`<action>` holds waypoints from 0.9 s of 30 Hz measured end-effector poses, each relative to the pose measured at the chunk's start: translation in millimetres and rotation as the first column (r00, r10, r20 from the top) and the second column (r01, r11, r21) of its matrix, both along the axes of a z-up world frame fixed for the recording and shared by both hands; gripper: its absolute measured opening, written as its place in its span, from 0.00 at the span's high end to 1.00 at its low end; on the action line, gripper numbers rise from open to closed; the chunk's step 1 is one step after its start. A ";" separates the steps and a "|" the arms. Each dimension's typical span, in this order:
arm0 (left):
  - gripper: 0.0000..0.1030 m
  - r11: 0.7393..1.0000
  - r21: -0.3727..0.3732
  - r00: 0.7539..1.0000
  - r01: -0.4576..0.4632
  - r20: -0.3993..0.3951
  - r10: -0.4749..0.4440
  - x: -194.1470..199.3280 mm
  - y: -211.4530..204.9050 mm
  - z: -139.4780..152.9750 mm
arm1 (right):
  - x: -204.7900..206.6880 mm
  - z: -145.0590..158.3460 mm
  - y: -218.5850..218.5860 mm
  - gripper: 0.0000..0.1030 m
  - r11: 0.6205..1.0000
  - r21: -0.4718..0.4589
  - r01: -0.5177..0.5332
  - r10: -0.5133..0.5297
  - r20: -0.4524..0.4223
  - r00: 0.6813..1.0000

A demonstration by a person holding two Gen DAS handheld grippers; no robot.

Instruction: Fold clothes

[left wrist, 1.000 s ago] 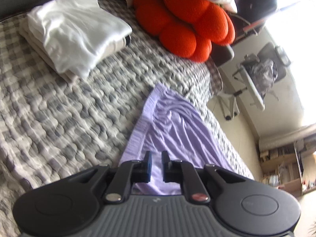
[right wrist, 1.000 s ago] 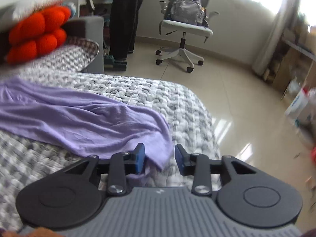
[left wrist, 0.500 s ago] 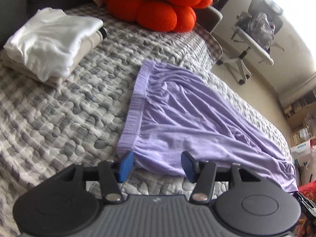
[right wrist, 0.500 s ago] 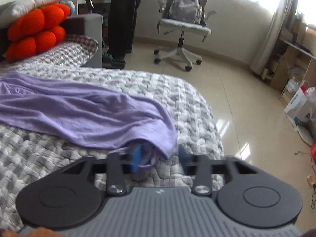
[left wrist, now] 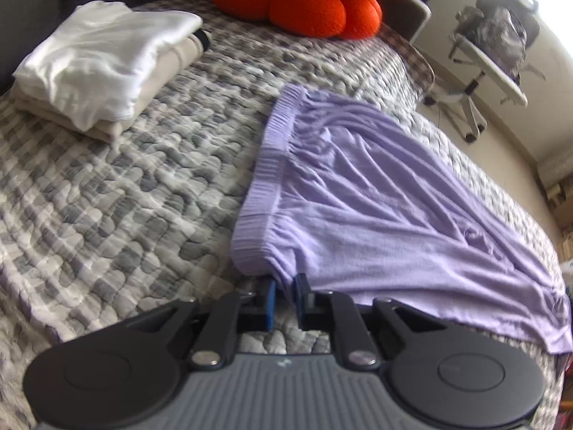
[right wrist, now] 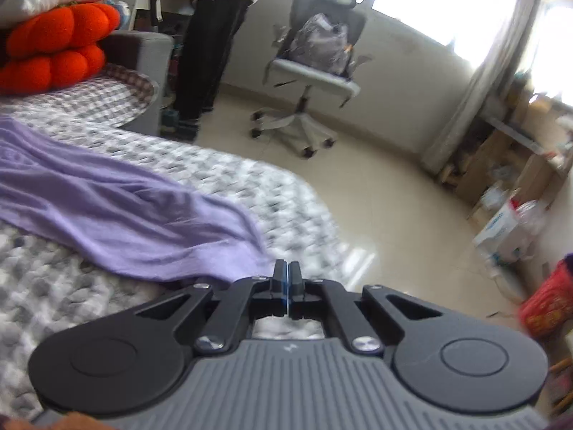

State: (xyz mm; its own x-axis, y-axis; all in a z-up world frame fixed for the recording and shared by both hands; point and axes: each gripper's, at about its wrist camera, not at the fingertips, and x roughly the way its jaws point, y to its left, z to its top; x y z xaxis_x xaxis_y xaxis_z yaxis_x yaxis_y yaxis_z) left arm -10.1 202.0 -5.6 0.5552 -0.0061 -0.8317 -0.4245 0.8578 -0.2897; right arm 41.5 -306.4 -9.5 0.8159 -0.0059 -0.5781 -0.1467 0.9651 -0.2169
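Lilac garment (left wrist: pixel 376 208) flat on quilt (left wrist: pixel 125 186), both hand-held grippers — left (left wrist: pixel 284 299), right (right wrist: pixel 286 279) — clamped on its near edge.

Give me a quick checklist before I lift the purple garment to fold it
1. Left gripper shut on the purple garment at its waistband corner: ok.
2. Right gripper shut on the garment's far end: cannot tell, no cloth visible between the pads.
3. Garment lying flat: not ok, wrinkled.
4. Folded pile clear of the garment: ok.
5. Orange cushion clear of it: ok.
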 end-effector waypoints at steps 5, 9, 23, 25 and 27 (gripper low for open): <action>0.94 0.996 -0.036 0.995 -0.082 0.047 0.084 -8.3 16.9 9.3 | 3.0 -7.4 7.1 0.37 0.997 0.078 -0.016 0.018 -0.030 0.999; 0.95 0.991 -0.020 0.990 -0.134 0.047 0.134 -10.4 23.4 11.4 | 9.6 -12.5 18.3 0.70 0.999 0.051 -0.018 0.020 -0.047 0.999; 0.98 0.987 0.005 0.986 -0.162 0.029 0.162 -9.5 27.6 9.8 | -3.0 -8.1 28.0 1.00 0.992 -0.124 0.027 -0.017 0.083 0.996; 0.98 0.986 0.000 0.986 -0.165 0.029 0.164 -9.8 27.8 9.0 | -4.1 -6.3 28.1 1.00 0.991 -0.127 0.035 -0.022 0.101 0.995; 0.98 0.986 -0.007 0.985 -0.168 0.035 0.168 -10.9 28.1 9.1 | -5.7 -4.5 27.0 1.00 0.990 -0.136 0.044 -0.028 0.116 0.993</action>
State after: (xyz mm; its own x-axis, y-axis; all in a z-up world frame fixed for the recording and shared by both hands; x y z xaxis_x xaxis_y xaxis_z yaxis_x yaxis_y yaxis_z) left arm -21.0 230.1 3.6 0.5773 0.0860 -0.8120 -0.5520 0.7738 -0.3106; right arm 35.8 -279.5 -14.0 0.8742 -0.1097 -0.4729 -0.0791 0.9290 -0.3616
